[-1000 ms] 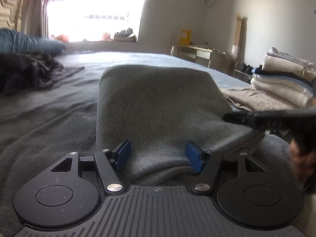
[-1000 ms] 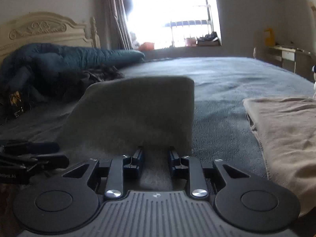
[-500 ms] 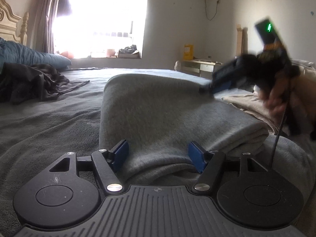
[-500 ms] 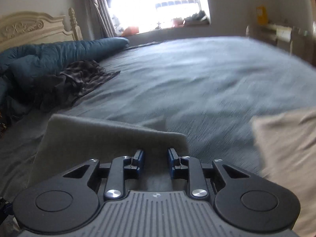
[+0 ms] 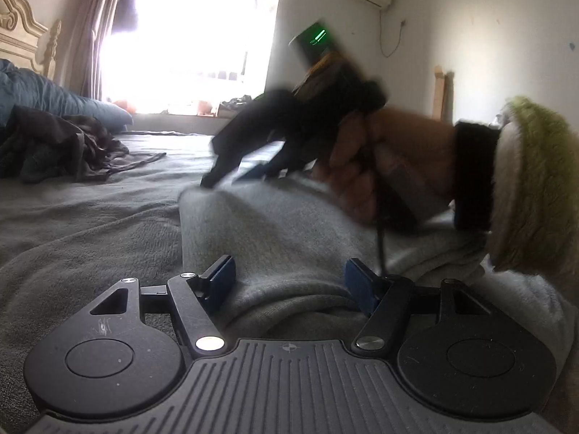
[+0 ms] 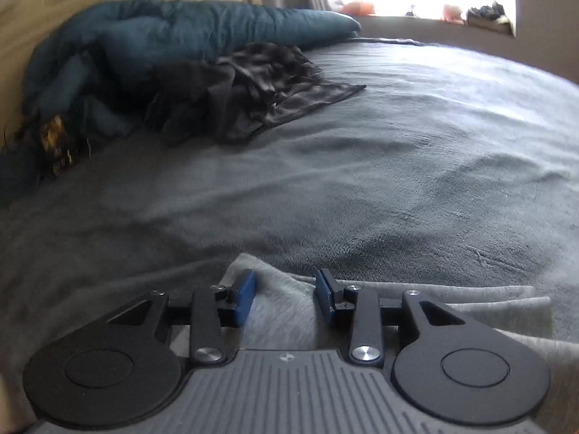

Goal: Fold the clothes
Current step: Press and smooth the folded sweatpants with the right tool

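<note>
A grey folded garment (image 5: 271,231) lies on the bed. Its thick near fold fills the gap between the blue pads of my left gripper (image 5: 289,282), which is shut on it. In the left wrist view my right gripper (image 5: 229,177) is blurred, and its tips are down at the garment's far edge. A hand (image 5: 362,181) in a fuzzy green sleeve holds it. In the right wrist view the right gripper (image 6: 286,294) has its jaws opening. The grey garment (image 6: 488,300) lies flat under and between the pads, which do not press on it.
A grey bedspread (image 6: 398,181) stretches ahead. Dark crumpled clothes (image 6: 246,90) and a teal duvet (image 6: 163,36) lie by the headboard at the far left. The bright window (image 5: 188,43) is behind the bed.
The right gripper carried the garment's raised edge across from the right and laid it down flat, and its jaws widened. The left gripper stayed on the near fold.
</note>
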Available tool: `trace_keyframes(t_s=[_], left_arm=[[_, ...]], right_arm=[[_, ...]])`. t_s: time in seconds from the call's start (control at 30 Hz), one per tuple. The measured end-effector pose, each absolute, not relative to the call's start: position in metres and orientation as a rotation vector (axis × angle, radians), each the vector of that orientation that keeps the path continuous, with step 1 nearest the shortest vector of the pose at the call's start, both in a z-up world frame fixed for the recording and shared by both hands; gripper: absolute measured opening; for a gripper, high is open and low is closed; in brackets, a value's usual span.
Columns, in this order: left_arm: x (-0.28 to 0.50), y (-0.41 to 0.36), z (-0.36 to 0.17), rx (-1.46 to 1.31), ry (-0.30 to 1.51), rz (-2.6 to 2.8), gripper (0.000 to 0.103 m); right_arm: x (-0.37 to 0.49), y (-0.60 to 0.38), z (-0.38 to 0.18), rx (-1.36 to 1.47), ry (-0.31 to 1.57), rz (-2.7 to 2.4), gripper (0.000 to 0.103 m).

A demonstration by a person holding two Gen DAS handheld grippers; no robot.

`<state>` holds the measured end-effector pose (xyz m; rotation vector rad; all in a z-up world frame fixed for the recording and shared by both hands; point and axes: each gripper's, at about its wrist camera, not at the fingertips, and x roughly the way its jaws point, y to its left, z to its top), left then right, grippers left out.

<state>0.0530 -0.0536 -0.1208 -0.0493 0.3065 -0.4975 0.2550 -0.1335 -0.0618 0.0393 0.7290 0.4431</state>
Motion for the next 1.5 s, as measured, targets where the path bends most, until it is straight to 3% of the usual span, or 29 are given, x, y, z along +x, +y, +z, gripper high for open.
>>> trace_keyframes(t_s=[0.13,0.27,0.37,0.57,0.83,1.0,1.2,1.3,1.5], left_arm=[[0.052,-0.053,-0.122,-0.055,0.303,-0.5,0.068],[0.053,-0.052,-0.122,-0.062,0.301,-0.503,0.068],[0.053,-0.054,-0.122,-0.054,0.304,-0.495,0.068],[0.054,-0.059,-0.106,-0.015,0.349,-0.447,0.072],[0.029,-0.024,-0.082,0.013,0.357,-0.406,0.078],[0.014,-0.034,-0.085,0.166,0.343,-0.451,0.078],[0.012,-0.079,-0.092,0.517,0.248,-0.472,0.078],[0.017,-0.088,-0.093,0.566,0.237,-0.497,0.075],[0.019,-0.092,-0.087,0.594,0.244,-0.541,0.074]], right_arm=[[0.201,-0.185,-0.009,0.04,0.541,0.361,0.038],[0.15,-0.255,0.019,0.084,0.49,0.258,0.041],[0.146,-0.293,-0.001,0.185,0.568,0.225,0.041],[0.185,-0.307,-0.094,0.282,0.742,0.124,0.042],[0.058,-0.341,-0.032,0.365,0.511,0.17,0.042],[0.002,-0.313,-0.039,0.466,0.526,0.364,0.042],[0.008,-0.26,-0.083,0.577,0.626,0.457,0.037],[0.018,-0.244,-0.091,0.557,0.644,0.448,0.029],[0.012,-0.227,-0.086,0.42,0.603,0.411,0.024]])
